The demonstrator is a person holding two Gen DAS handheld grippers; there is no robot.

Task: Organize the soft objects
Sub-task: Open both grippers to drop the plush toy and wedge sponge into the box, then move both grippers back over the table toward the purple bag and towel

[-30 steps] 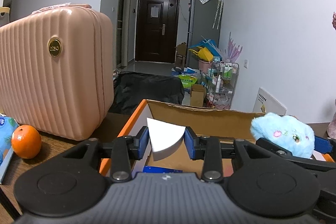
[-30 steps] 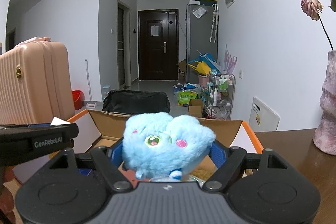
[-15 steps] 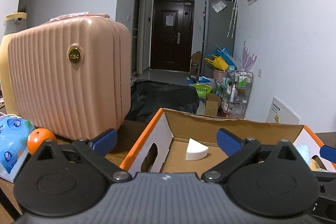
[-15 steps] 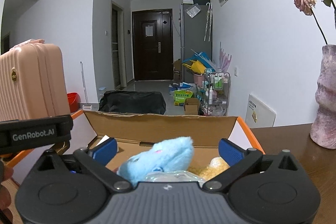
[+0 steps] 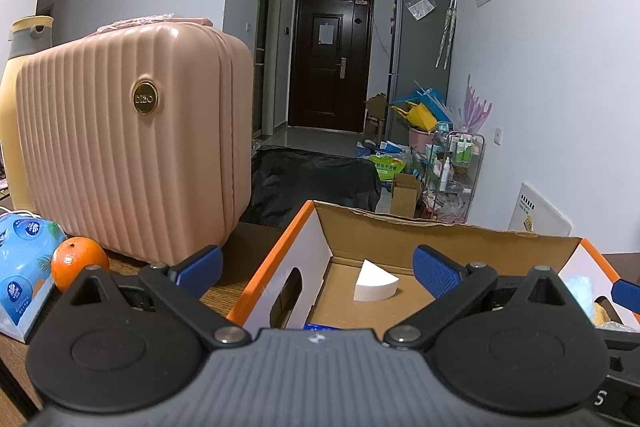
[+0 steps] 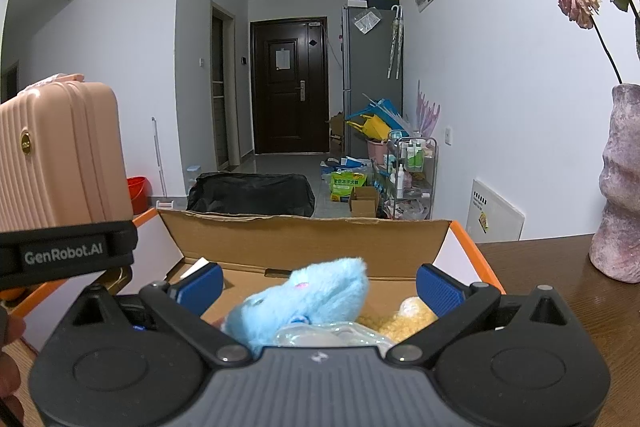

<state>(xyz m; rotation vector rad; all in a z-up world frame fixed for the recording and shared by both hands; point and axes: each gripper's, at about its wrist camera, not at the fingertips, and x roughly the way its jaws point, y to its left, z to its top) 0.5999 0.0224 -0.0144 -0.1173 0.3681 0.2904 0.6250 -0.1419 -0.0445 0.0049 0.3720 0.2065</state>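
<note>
Soft objects lie inside the open cardboard box with orange-edged white sides (image 5: 280,259), which stands on the dark wooden table (image 6: 560,291). In the left wrist view we see a white wedge-shaped foam sponge (image 5: 374,281) resting on the brown floor of the box, near its left end and clear of the walls. In the right wrist view a fluffy light-blue plush toy (image 6: 308,299) lies on its side in the box, partly on a clear crinkly plastic packet (image 6: 320,335), and a yellow fuzzy plush (image 6: 408,319) sits just beside it to the right.

Our left gripper (image 5: 318,269) hangs over the left part of the box with its blue-padded jaws spread wide; the sponge is below and between them, and neither pad touches it. Our right gripper (image 6: 320,281) is likewise released, jaws wide apart, with the blue toy lying between and beneath them, free of both pads. The black body of the left gripper shows at the left edge of the right wrist view, with part of a hand below it.

To the left of the box stands a ribbed pink hard-shell suitcase (image 5: 132,155) with a round gold badge. In front of it an orange (image 5: 78,263) sits on the table, touching a blue-and-white tissue pack (image 5: 24,267). On the far right a mottled pink vase (image 6: 620,187) holds a faded rose (image 6: 578,3).
</note>
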